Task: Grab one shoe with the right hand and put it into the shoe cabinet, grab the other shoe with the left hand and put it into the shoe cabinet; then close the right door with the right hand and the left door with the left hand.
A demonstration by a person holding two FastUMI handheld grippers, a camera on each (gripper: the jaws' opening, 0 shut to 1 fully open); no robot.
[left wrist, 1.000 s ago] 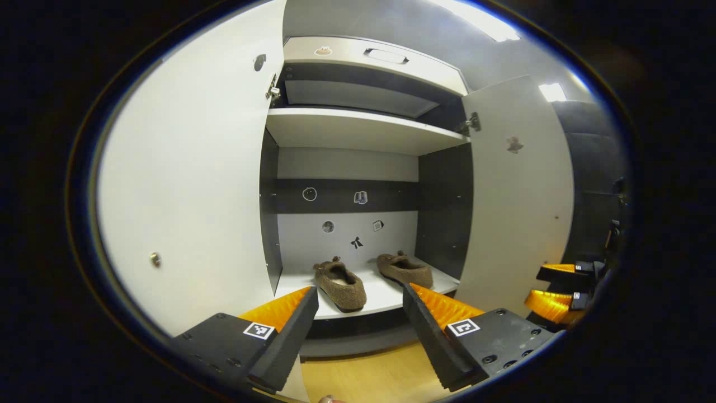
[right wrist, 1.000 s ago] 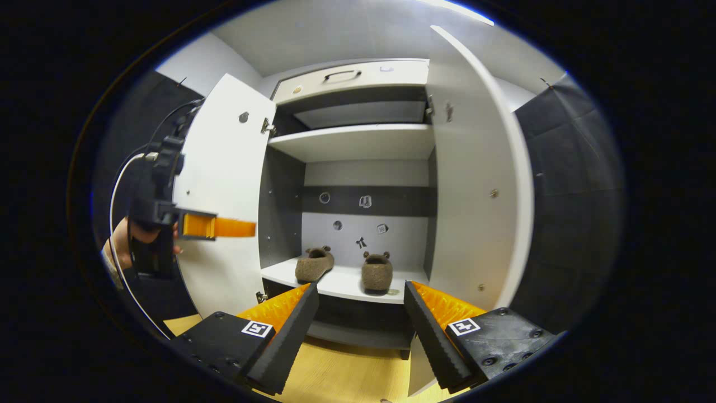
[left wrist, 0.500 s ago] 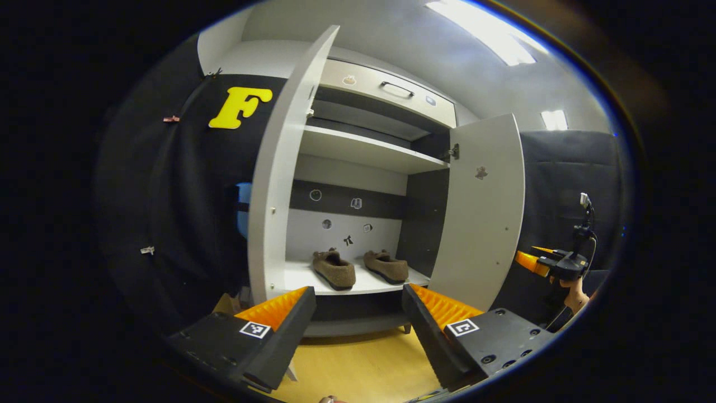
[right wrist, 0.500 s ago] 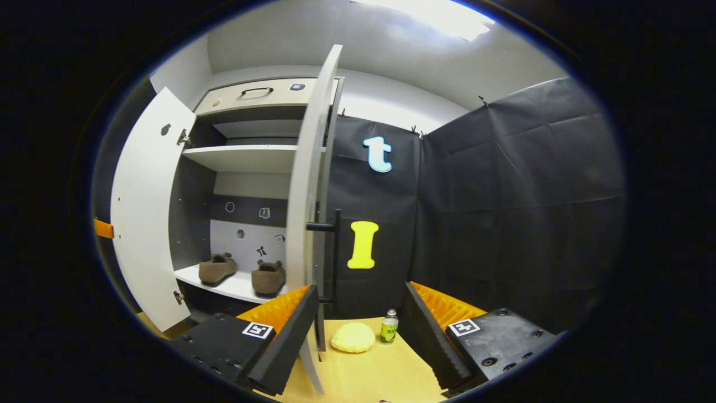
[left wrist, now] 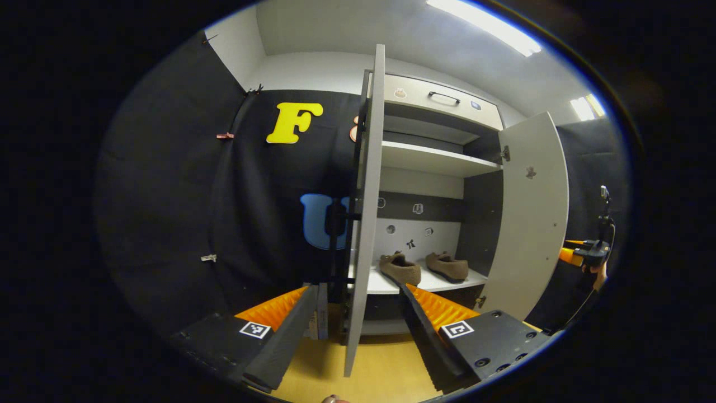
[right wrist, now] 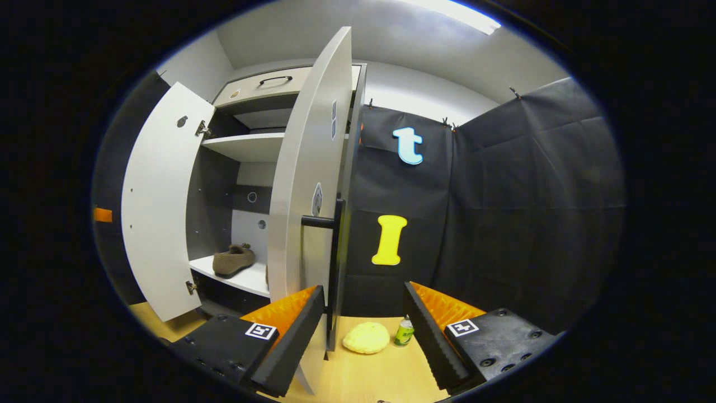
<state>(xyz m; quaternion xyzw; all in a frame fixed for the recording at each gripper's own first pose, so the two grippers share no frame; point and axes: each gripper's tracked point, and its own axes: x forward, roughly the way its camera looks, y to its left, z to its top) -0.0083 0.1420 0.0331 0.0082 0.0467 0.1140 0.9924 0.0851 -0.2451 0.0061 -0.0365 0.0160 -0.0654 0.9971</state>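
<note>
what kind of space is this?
Likely a staged recording booth, not a home: black cloth walls, a white shoe cabinet with both doors open and two brown shoes inside, on a wood-look floor.

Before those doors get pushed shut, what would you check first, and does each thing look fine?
1. Both shoes on the lower shelf: ok. One shoe and the other shoe sit side by side inside the cabinet.
2. Shoes clear of the doors' swing: cannot tell; they seem set back from the shelf edge.
3. Right door within reach: ok. Its edge stands just ahead of the open right gripper.
4. Left door within reach: ok. Its edge stands between the fingers of the open left gripper.
5. Both grippers empty: ok.
6. Yellow object and small bottle on the floor clear of the right door: cannot tell.
</note>
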